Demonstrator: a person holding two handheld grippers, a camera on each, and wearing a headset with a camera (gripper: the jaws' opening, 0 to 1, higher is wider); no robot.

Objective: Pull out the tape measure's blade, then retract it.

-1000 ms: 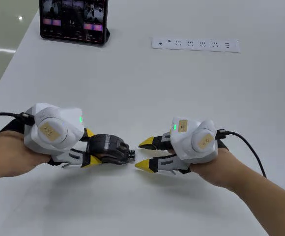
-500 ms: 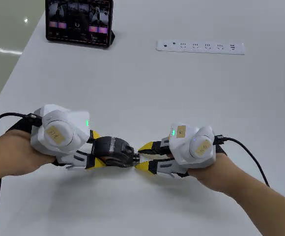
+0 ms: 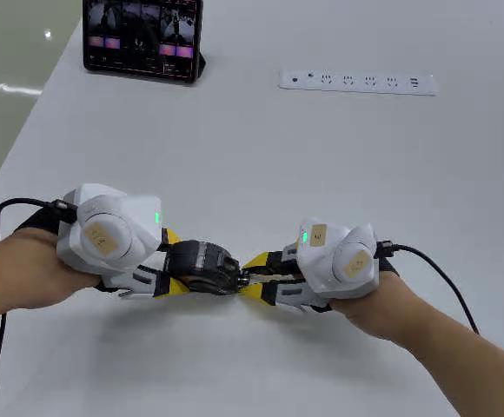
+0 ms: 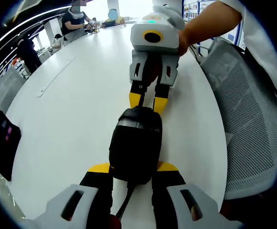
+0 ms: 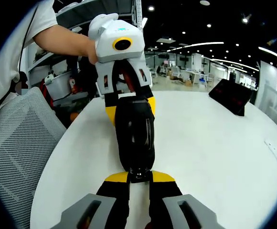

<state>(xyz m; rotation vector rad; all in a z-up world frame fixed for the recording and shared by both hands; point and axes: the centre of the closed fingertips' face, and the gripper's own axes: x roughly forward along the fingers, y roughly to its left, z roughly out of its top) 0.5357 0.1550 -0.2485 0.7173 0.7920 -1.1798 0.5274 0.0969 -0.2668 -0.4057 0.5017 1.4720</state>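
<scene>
My right gripper (image 3: 252, 276) has just closed in and now pinches the blade's hook (image 5: 139, 174) while my left gripper (image 3: 173, 262) clamps the tape measure (image 3: 202, 266), so I'm set to pull.

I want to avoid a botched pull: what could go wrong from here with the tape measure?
The right tongs pinch only the small blade tab, so it may slip free during the pull. The left tongs clamp just the rear of the tape measure, so it might twist or slide out.

Left tool (image 3: 175, 261), right tool (image 3: 252, 276): white, yellow-tipped.
</scene>
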